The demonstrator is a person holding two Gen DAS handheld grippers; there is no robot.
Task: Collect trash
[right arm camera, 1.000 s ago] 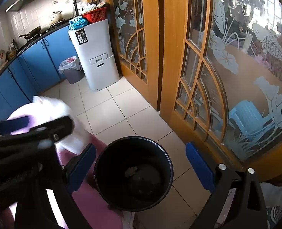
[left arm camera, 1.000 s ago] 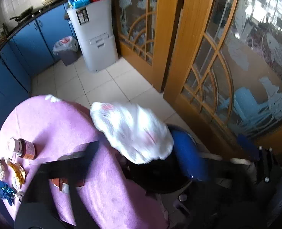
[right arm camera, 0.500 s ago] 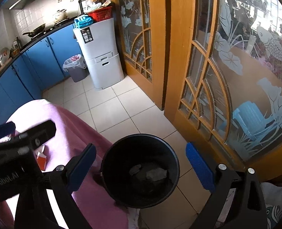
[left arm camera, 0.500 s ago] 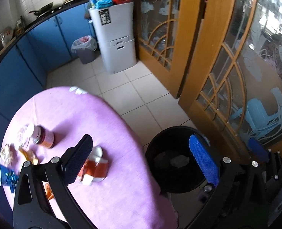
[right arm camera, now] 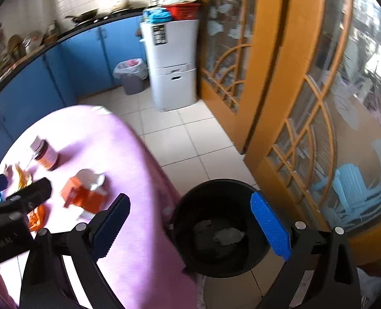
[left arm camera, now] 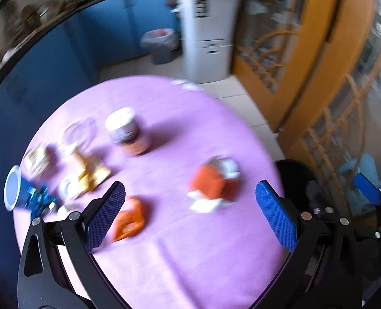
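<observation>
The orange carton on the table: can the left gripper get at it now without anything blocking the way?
Probably yes. The left gripper is open and empty, and the orange carton lies ahead between its fingers on the pink tablecloth, with nothing in between.

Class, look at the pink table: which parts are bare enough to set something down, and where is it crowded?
Bare: the far part of the table beyond the jar, and the near part between the orange carton and the edge. Crowded: the left side, where wrappers, a blue cup and scraps cluster.
</observation>
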